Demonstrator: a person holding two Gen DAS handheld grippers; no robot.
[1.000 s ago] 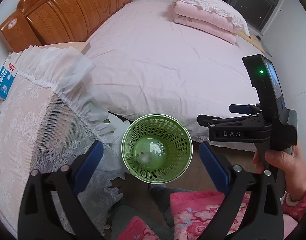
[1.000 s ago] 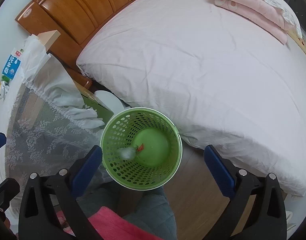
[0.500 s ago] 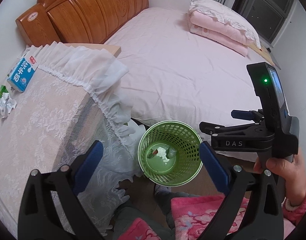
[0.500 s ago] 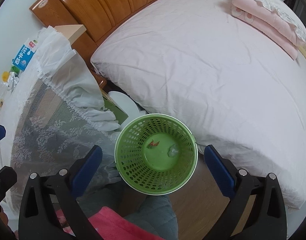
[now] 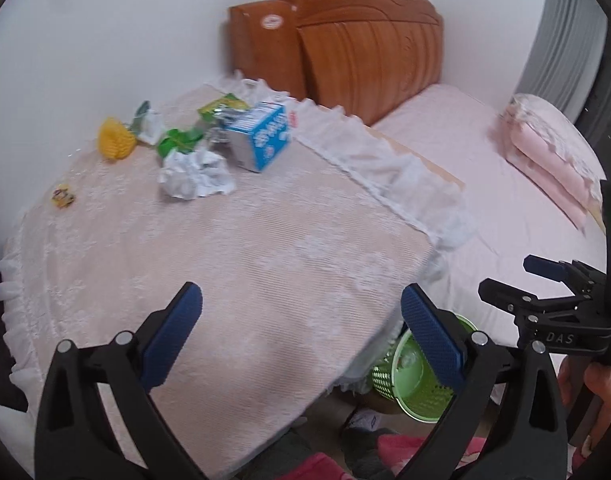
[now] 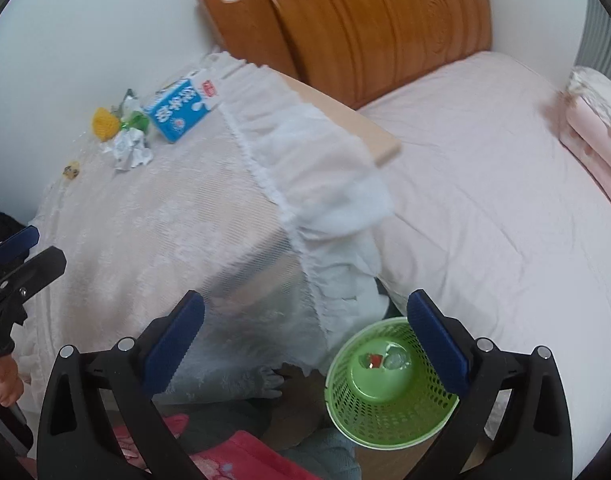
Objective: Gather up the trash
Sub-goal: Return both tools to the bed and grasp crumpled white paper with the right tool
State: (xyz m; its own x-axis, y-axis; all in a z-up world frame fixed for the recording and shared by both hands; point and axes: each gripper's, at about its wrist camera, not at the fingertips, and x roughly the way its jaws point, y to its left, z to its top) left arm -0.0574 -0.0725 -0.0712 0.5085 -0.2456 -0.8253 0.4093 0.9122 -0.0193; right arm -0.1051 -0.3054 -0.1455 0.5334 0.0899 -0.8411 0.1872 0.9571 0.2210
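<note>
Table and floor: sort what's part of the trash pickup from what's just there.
Job: crumpled paper, milk carton, green wrappers, yellow foam net, small wrapper, green bin.

Lying about: lace tablecloth, bed, folded pink quilt, headboard.

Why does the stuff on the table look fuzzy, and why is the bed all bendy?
Left wrist view: the milk carton and crumpled paper smear from motion blur. Right wrist view: sharper, but the fisheye lens curves the bed and darkens the corners.
</note>
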